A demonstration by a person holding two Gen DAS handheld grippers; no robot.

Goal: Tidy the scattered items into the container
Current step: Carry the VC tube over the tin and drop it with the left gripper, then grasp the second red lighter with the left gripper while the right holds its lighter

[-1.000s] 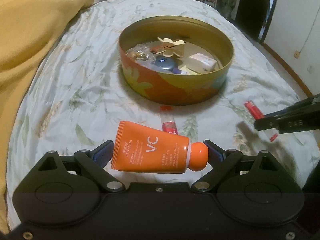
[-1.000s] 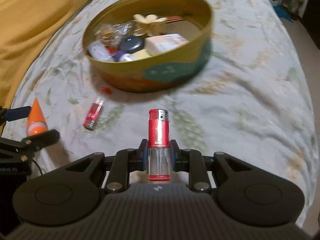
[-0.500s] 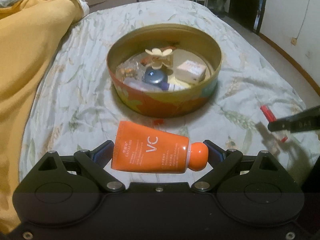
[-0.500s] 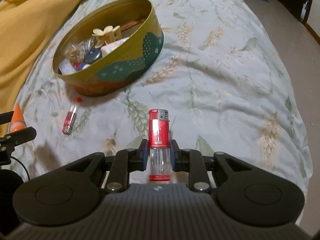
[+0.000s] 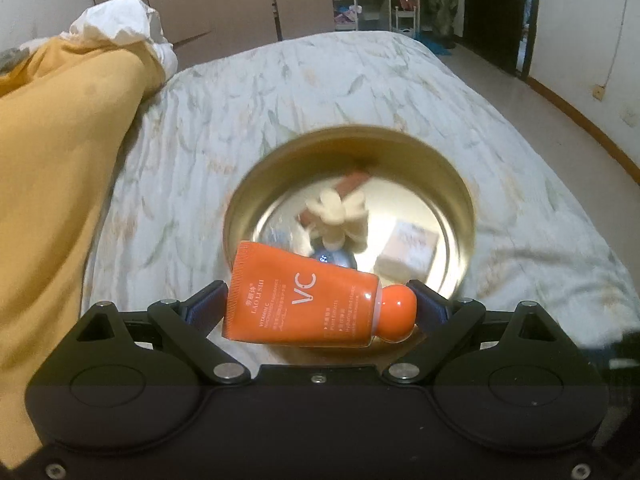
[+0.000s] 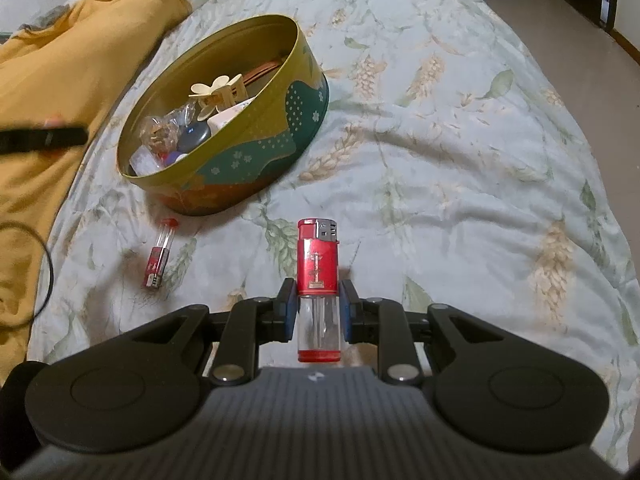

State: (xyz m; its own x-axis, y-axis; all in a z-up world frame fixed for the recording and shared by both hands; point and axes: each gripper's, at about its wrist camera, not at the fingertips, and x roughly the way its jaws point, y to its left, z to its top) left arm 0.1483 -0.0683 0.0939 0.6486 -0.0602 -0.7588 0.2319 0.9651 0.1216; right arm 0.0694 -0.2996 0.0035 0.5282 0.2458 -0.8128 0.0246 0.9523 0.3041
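Note:
My left gripper point(image 5: 320, 308) is shut end to end on an orange VC cream tube point(image 5: 304, 300), held crosswise above the near part of the round gold tin point(image 5: 468, 216). The tin point(image 6: 256, 148) holds a cream flower hair clip point(image 6: 216, 88), a small pale box point(image 5: 408, 248), a dark round compact and other bits. My right gripper point(image 6: 318, 308) is shut on a red lighter point(image 6: 318, 264) with a clear body, upright, above the bedspread in front of the tin. A second red lighter point(image 6: 159, 254) lies on the bed, left of the gripper and near the tin.
A yellow blanket point(image 5: 60, 140) lies heaped along the left side of the bed, with white bedding point(image 5: 120, 26) at its far end. The floral bedspread point(image 6: 460, 152) stretches right to the bed's edge. A black cable point(image 6: 44, 276) loops at the left. Cabinets and shelves stand beyond.
My left gripper rose and moved forward with the tube, from in front of the tin to over it. The right gripper with its lighter swung to the right, then held still.

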